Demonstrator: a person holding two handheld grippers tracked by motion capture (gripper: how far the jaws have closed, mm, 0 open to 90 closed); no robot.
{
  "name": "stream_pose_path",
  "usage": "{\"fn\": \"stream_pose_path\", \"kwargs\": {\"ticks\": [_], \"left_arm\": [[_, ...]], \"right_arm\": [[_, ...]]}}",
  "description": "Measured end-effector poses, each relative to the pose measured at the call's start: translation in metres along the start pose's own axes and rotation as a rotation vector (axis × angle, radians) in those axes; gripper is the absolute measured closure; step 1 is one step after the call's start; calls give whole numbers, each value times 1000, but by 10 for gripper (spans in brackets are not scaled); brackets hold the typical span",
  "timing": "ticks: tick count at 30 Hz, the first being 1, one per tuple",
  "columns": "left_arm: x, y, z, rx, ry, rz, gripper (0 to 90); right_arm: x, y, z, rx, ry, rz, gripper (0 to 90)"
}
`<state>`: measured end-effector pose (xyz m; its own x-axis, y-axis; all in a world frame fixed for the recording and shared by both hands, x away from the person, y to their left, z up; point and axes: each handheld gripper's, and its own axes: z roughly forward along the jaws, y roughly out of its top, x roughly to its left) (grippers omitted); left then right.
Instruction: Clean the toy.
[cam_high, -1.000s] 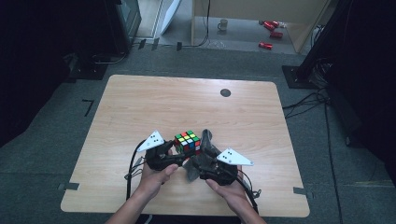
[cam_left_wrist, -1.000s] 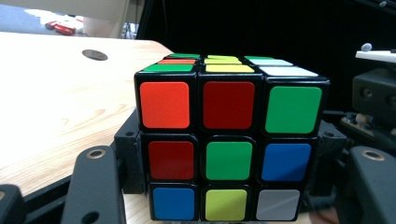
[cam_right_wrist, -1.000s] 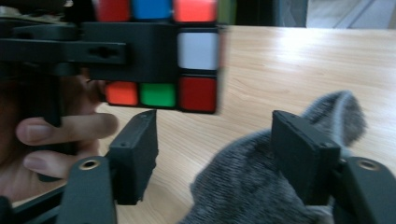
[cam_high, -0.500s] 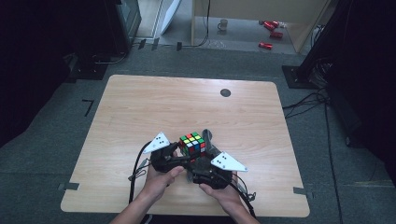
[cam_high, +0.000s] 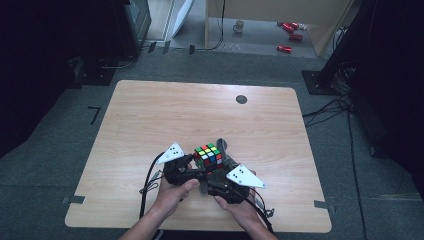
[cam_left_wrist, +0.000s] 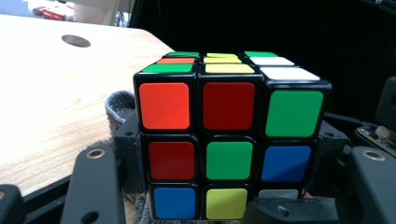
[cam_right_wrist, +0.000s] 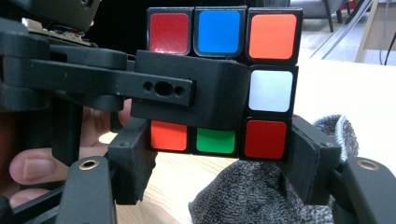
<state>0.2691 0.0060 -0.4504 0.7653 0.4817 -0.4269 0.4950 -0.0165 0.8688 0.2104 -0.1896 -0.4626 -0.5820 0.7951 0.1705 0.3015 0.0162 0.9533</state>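
Note:
A scrambled Rubik's cube (cam_high: 208, 154) hangs just above the near middle of the wooden table (cam_high: 150, 115). My left gripper (cam_high: 197, 165) comes from the left and is shut on it. In the left gripper view the cube (cam_left_wrist: 229, 126) sits between my left gripper's (cam_left_wrist: 226, 158) two jaws. My right gripper (cam_high: 217, 162) comes from the right. Its jaws have just been closing, and in the right gripper view my right gripper (cam_right_wrist: 219, 154) clamps the bottom layer of the cube (cam_right_wrist: 271, 88). The left gripper's black jaw crosses the middle layer there.
A grey knitted cloth (cam_right_wrist: 243, 196) sits under the cube by the right gripper's jaw. A dark round hole (cam_high: 241, 99) marks the table's far side. Cables (cam_high: 330, 107) run across the floor on the right, and red cans (cam_high: 290, 30) and a mug (cam_high: 239, 25) stand beyond the table.
The cube and both grippers have drifted slightly to the right. The right gripper's grey plate has sunk a little toward the table's near edge.

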Motion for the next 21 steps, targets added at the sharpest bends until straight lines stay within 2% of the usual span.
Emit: {"fn": "stream_pose_path", "kwargs": {"ticks": [7,10,17,21], "left_arm": [[2,2,-1,21,-18,-24,344],[4,7,-4,20,-32,-43,330],[4,13,-9,40,-23,-24,323],[4,18,-11,67,-6,-10,322]], "right_arm": [[0,-1,-1,-3,-5,-35,337],[0,-2,-2,-1,1,-64,338],[3,-5,-1,7,9,-113,338],[4,-7,-1,14,19,-143,338]]}}
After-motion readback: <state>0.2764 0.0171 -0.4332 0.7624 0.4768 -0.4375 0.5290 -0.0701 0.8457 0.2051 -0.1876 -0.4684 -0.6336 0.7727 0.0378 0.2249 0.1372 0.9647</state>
